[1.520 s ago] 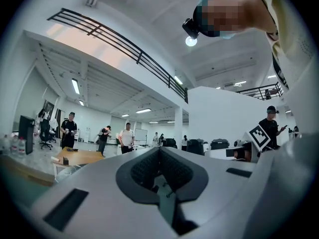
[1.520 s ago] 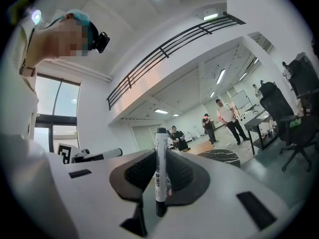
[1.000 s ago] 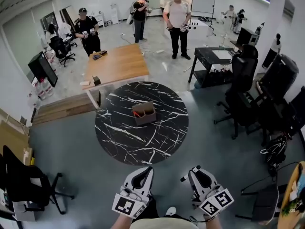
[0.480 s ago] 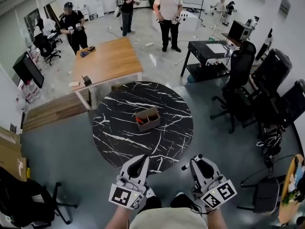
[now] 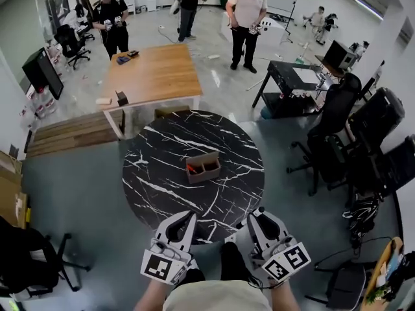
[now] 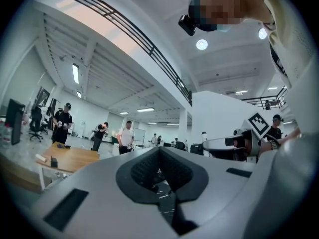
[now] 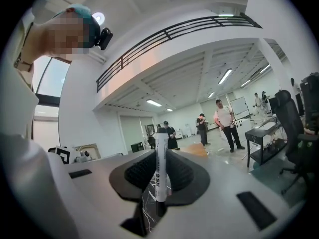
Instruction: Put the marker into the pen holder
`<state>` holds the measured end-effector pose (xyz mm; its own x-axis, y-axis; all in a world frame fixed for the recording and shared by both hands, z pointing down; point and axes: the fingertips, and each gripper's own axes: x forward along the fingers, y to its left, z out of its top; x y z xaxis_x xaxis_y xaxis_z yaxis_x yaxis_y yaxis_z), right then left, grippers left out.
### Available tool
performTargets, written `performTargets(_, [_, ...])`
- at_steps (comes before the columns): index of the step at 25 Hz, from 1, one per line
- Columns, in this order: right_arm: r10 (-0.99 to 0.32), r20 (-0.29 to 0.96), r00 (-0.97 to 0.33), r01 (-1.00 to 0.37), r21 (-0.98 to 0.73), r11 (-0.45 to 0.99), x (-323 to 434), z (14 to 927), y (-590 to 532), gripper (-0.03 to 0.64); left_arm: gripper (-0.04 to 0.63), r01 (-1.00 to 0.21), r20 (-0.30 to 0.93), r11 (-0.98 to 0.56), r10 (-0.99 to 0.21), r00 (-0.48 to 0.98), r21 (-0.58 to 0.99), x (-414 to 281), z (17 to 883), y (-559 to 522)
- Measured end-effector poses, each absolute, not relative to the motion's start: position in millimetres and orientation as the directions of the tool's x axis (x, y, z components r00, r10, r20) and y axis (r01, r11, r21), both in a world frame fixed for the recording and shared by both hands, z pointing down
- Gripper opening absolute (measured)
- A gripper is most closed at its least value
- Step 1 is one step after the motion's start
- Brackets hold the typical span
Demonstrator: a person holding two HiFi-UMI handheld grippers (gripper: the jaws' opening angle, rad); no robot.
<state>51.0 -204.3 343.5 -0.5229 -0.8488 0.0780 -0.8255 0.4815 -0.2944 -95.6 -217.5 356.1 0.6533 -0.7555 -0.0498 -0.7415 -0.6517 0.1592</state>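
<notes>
The brown pen holder [image 5: 203, 168] stands near the middle of the round black marble table [image 5: 149, 173], with red items in one compartment. My right gripper [image 5: 255, 214] is at the table's near edge, shut on a white marker [image 7: 160, 168] that stands upright between its pads [image 7: 179, 176]. The marker's dark end points up. My left gripper [image 5: 189, 217] hovers beside it over the near edge; in the left gripper view its jaws [image 6: 159, 168] are closed together with nothing between them. Both grippers are well short of the holder.
A wooden table [image 5: 152, 76] stands behind the round one. Black office chairs [image 5: 337, 118] and a black cart [image 5: 290, 83] crowd the right side. Another chair [image 5: 29, 264] is at the near left. Several people [image 5: 248, 18] stand at the back of the room.
The view has moved closer to the round table. Both grippers have gone from over the floor to the table's near edge. The marker stays held in the right gripper.
</notes>
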Motion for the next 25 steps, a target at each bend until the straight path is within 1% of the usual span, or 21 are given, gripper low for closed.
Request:
performTargets(4, [-0.811, 0.095, -0.577, -0.789, -0.322, 0.523, 64, 359, -245, 0.074, 0.011, -0.778, -0.024, -0.604, -0.792, 0.61, 0.176, -83, 366, -246])
performTargets(7, [-0.77, 0.091, -0.632, -0.748, -0.334, 0.574, 82, 366, -281, 0.074, 0.011, -0.804, 0.002, -0.575, -0.813, 0.582, 0.15, -55, 372, -275])
performTargets(9, [-0.741, 0.084, -0.667, -0.716, -0.347, 0.605, 97, 370, -308, 0.075, 0.011, -0.829, -0.009, -0.544, -0.837, 0.548, 0.131, -36, 366, -296])
performTargets(11, [-0.713, 0.093, -0.694, -0.697, -0.334, 0.635, 113, 374, -332, 0.075, 0.011, -0.846, 0.004, -0.521, -0.851, 0.525, 0.115, -21, 367, -311])
performTargets(14, [-0.672, 0.103, -0.733, -0.667, -0.3, 0.682, 130, 380, -362, 0.074, 0.011, -0.876, 0.006, -0.462, -0.884, 0.467, 0.135, -12, 368, -328])
performTargets(18, [-0.61, 0.101, -0.786, -0.608, -0.307, 0.732, 124, 388, -397, 0.074, 0.011, -0.911, 0.035, -0.404, -0.913, 0.407, 0.082, -9, 376, -349])
performTargets(22, [-0.583, 0.107, -0.805, -0.585, -0.305, 0.752, 102, 399, -421, 0.074, 0.011, -0.917, 0.014, -0.382, -0.922, 0.386, 0.12, -10, 380, -370])
performTargets(25, [-0.609, 0.108, -0.786, -0.613, -0.269, 0.743, 84, 408, -444, 0.074, 0.011, -0.907, 0.016, -0.395, -0.916, 0.401, 0.149, -20, 400, -393])
